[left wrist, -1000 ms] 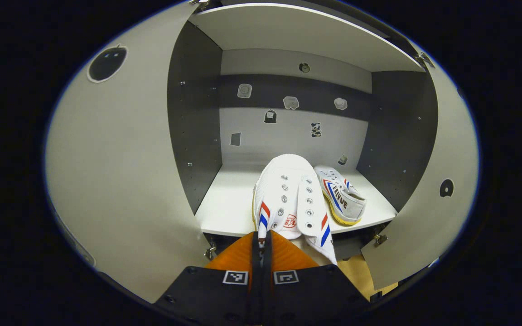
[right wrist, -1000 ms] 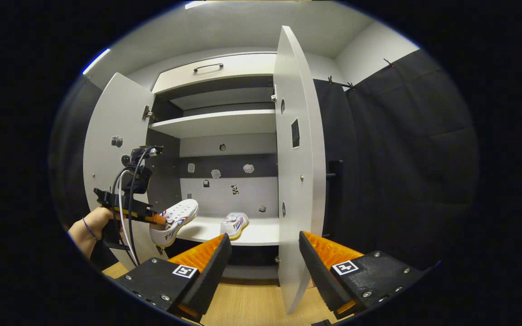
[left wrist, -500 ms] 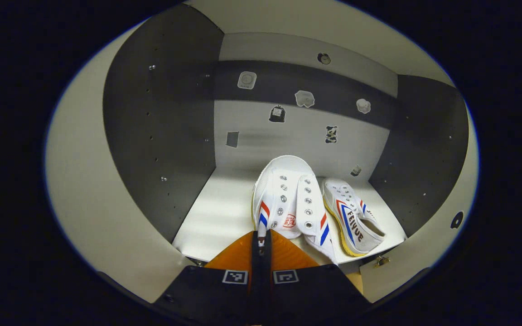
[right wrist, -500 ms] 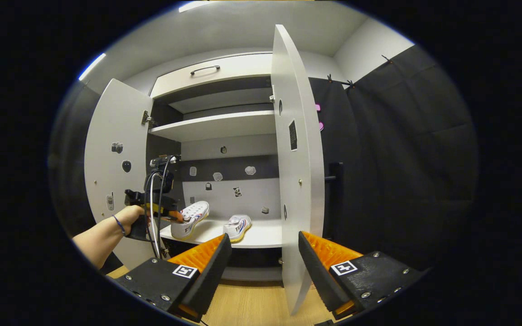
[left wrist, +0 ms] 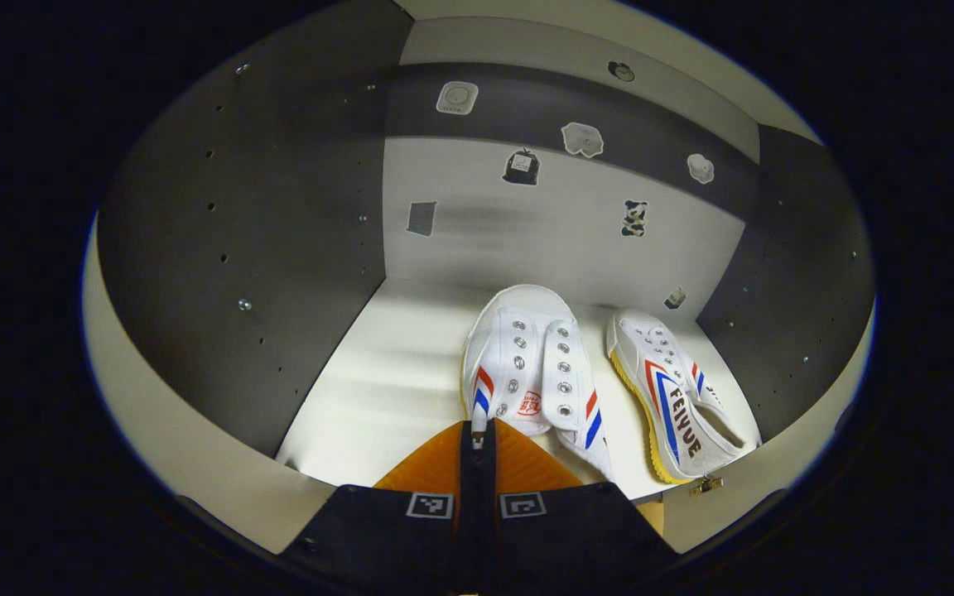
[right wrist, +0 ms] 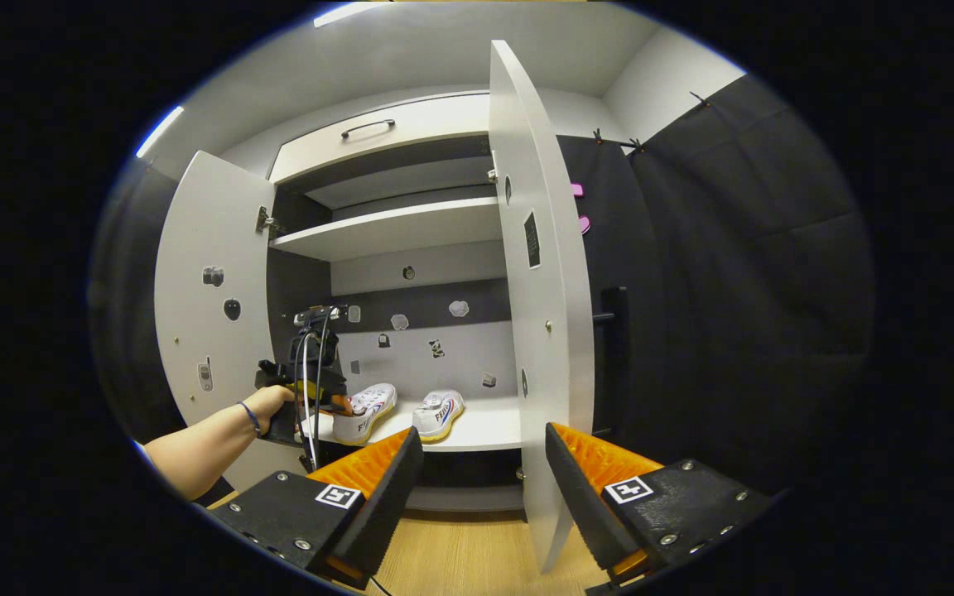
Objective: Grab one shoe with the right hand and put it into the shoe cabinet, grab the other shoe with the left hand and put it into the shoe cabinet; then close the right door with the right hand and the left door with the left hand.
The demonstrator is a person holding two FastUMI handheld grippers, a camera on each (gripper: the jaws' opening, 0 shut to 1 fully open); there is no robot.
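Left tongs [left wrist: 477, 430], clenched on the second sneaker [left wrist: 527, 364], have carried it onto the shelf [left wrist: 378, 389]; right tongs [right wrist: 477, 463] released, doors next

Two shoes sit side by side on the cabinet shelf [left wrist: 378, 372] (held shoe [left wrist: 527, 364] left of the other shoe [left wrist: 676, 397]).

Small picture stickers [left wrist: 520, 166] dot the back panel at twelve o'clock; light wooden plank floor [right wrist: 460, 563] lies at six o'clock.
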